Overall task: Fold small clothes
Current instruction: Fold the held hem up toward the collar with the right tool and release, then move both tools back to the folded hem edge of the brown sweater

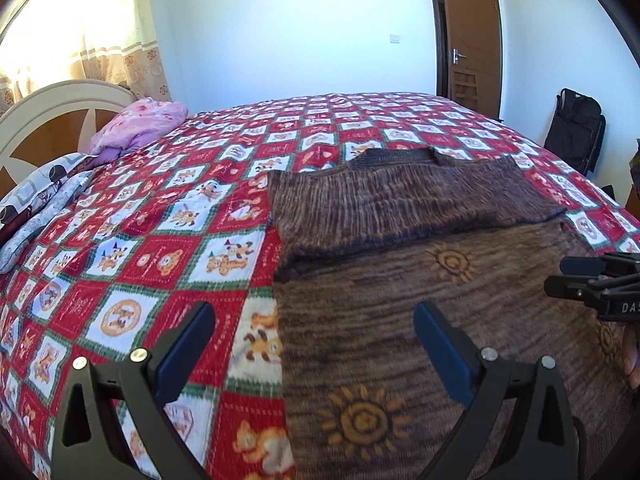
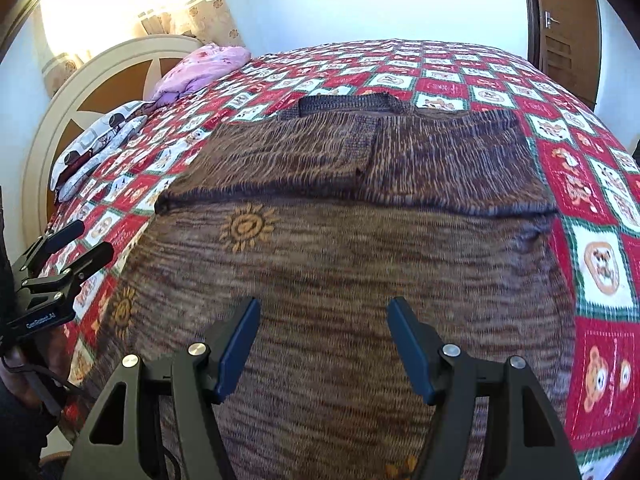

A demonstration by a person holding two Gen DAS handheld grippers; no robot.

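Both hand-held grippers, left (image 1: 314, 326) and right (image 2: 323, 322), gape empty above the brown sweater (image 2: 340, 264) on the bed (image 1: 168, 216). I worry one-layer pinches would drag folded sleeves loose.

A home bedroom, this one: a wide bed (image 1: 192, 216) under a red cartoon-print quilt, pillows (image 1: 140, 128) piled against a rounded headboard (image 1: 48, 120), a sunlit curtain (image 1: 100, 20) behind, and a brown wooden door (image 1: 472, 40) in the white wall.
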